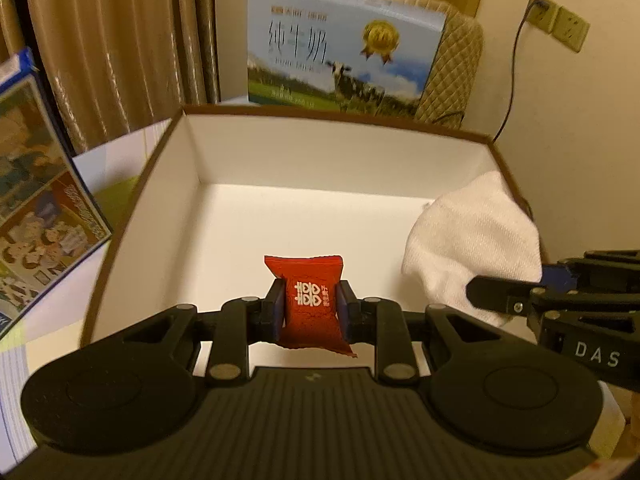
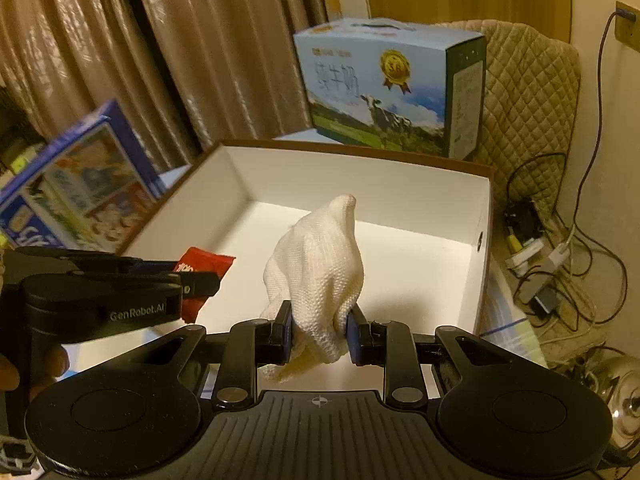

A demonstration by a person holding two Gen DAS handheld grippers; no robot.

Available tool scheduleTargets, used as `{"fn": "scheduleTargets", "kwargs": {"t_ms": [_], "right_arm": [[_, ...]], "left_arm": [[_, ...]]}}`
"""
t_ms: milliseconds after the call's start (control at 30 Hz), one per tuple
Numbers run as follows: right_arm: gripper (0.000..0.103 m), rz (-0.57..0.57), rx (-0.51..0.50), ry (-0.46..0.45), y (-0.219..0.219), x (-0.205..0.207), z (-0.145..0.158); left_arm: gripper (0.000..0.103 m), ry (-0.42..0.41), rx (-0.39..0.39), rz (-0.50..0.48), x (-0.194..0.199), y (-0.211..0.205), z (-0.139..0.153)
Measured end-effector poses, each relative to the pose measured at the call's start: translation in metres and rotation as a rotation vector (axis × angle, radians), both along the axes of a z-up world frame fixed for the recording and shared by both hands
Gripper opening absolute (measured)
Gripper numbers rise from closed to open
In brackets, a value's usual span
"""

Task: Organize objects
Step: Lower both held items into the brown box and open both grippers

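The left gripper (image 1: 311, 305) has its fingers (image 1: 277, 309) squeezed on a small red packet (image 1: 310, 304) with white marks on it. The packet hangs in the air over the near part of a big open box (image 1: 256, 152). The box is white inside with a brown rim, and its floor is bare below the packet.

The right gripper (image 2: 319, 330) has its fingers (image 2: 285, 326) pinched on a white knitted cloth (image 2: 318, 264). The cloth sticks up in a soft bunch above the fingers, and a bit of it hangs down below them. It is over the near edge of the same box, to the right of the red packet. The two grippers are side by side and close.

Behind the box stands a blue milk carton (image 2: 384, 84) with a cow on it. A blue picture box (image 1: 36, 200) leans at the left. Brown curtains (image 2: 140, 40) hang behind. Cables (image 2: 560, 248) lie on the floor at the right.
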State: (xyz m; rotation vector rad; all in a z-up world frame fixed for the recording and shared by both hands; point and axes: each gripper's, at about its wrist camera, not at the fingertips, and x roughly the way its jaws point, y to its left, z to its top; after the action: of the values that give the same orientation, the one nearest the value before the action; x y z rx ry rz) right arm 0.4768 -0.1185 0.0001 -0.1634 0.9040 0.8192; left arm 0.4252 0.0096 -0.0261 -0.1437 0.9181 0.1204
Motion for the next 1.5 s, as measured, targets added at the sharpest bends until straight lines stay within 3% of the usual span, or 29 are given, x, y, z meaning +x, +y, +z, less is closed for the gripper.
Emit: {"fn": "scheduleTargets", "kwargs": {"t_ms": [300, 333, 400, 767, 933, 1067, 1500], "right_arm": [[0.023, -0.017, -0.037, 0.054, 0.009, 0.024, -0.023], [0.023, -0.017, -0.038, 0.059, 0.010, 0.025, -0.024], [0.023, -0.019, -0.039, 0.070, 0.011, 0.027, -0.026], [0.026, 0.000, -0.023, 0.148, 0.019, 0.034, -0.040], [0.055, 0.041, -0.026, 0.161, 0.024, 0.032, -0.043], [0.059, 0.052, -0.035, 0.157, 0.020, 0.026, -0.038], [0.065, 0.114, -0.014, 0.068, -0.014, -0.021, -0.006]], "left_arm": [[0.023, 0.060, -0.026, -0.027, 0.027, 0.001, -0.024], [0.025, 0.060, -0.020, -0.031, 0.028, 0.000, -0.025], [0.038, 0.063, -0.009, -0.039, 0.030, -0.001, -0.025], [0.050, 0.071, 0.009, 0.027, 0.021, 0.012, -0.021], [0.061, 0.062, 0.003, 0.068, 0.011, 0.017, -0.013], [0.073, 0.041, 0.007, 0.095, 0.001, 0.018, -0.002], [0.077, -0.005, 0.040, 0.196, -0.058, 0.006, 0.029]]}}
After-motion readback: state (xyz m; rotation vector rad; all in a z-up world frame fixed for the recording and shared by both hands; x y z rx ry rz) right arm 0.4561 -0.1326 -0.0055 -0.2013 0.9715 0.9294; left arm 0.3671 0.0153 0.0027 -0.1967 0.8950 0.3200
